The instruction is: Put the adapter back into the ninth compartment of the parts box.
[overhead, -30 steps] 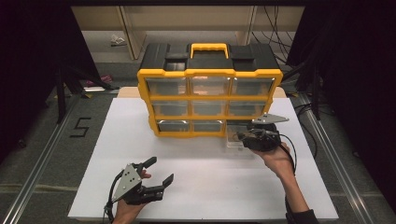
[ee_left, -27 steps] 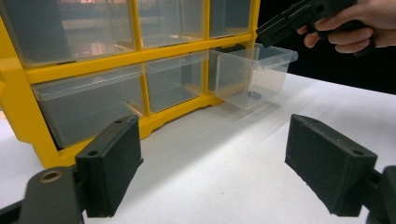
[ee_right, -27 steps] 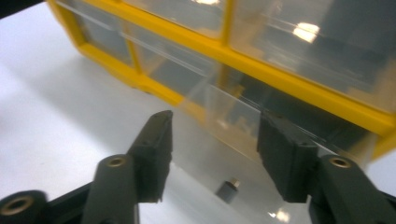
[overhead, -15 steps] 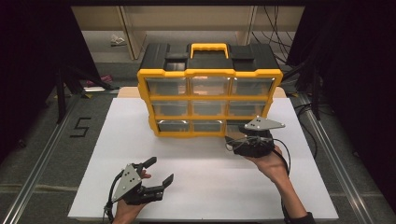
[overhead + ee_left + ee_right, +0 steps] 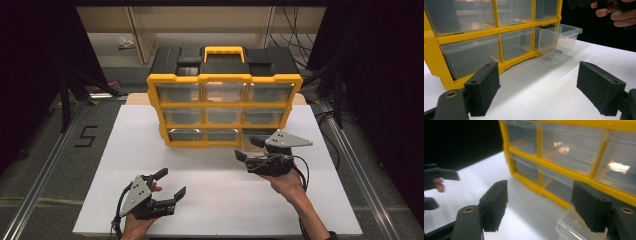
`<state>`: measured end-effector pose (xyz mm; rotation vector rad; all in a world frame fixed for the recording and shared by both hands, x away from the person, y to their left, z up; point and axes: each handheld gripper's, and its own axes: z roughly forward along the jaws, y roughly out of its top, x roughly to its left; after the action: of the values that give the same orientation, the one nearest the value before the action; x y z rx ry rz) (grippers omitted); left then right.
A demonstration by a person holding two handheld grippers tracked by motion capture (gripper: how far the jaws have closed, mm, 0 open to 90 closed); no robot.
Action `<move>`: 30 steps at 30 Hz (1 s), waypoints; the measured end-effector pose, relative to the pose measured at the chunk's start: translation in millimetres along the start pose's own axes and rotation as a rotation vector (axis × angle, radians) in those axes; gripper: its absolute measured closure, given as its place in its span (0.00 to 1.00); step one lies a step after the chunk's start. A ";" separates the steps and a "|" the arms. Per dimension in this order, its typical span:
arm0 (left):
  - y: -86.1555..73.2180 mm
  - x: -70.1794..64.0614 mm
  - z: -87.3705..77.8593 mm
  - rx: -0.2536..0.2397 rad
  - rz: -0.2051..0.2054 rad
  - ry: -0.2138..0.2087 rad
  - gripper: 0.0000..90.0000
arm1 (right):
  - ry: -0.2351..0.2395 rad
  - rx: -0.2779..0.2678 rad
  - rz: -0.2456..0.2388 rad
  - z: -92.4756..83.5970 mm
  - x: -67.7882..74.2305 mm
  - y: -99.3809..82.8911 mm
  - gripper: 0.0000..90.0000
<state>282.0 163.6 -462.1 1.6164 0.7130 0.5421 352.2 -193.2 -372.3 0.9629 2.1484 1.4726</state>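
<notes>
A: Drawer (image 5: 560, 40)?
B: Clear, bottom right slot of the yellow organizer (image 5: 224, 84), pulled partway out over the white surface (image 5: 210, 200). Something small and dark lies inside it; can't tell what.
A: Right gripper (image 5: 251, 148)?
B: Just in front of the drawer, not touching it. Jaws have just been opening; now spread with nothing between them. In its own view the drawer's rim sits below the right-hand jaw.
A: Left gripper (image 5: 171, 182)?
B: Near the front edge of the surface, well apart from the organizer. Jaws spread wide, empty.
A: Other drawers?
B: All pushed in.
</notes>
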 end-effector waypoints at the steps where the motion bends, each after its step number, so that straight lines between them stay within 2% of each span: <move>1: 0.0 0.0 0.0 0.001 0.001 0.000 0.20 | 0.005 -0.008 0.000 -0.7 1.9 -0.3 0.33; 11: -0.1 -0.3 0.1 0.002 0.002 -0.002 0.20 | 0.035 -0.066 -0.021 -4.7 16.9 -7.5 0.30; 18: -0.1 -0.6 0.5 0.003 0.003 -0.008 0.20 | 0.061 -0.117 -0.004 -12.0 18.6 -11.5 0.29; 30: -0.2 -0.5 0.6 0.003 0.000 -0.013 0.20 | 0.059 -0.133 -0.026 -15.1 23.9 -17.0 0.28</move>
<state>282.0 162.8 -462.4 1.6210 0.7045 0.5309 320.2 -190.2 -380.1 0.8519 2.0650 1.6277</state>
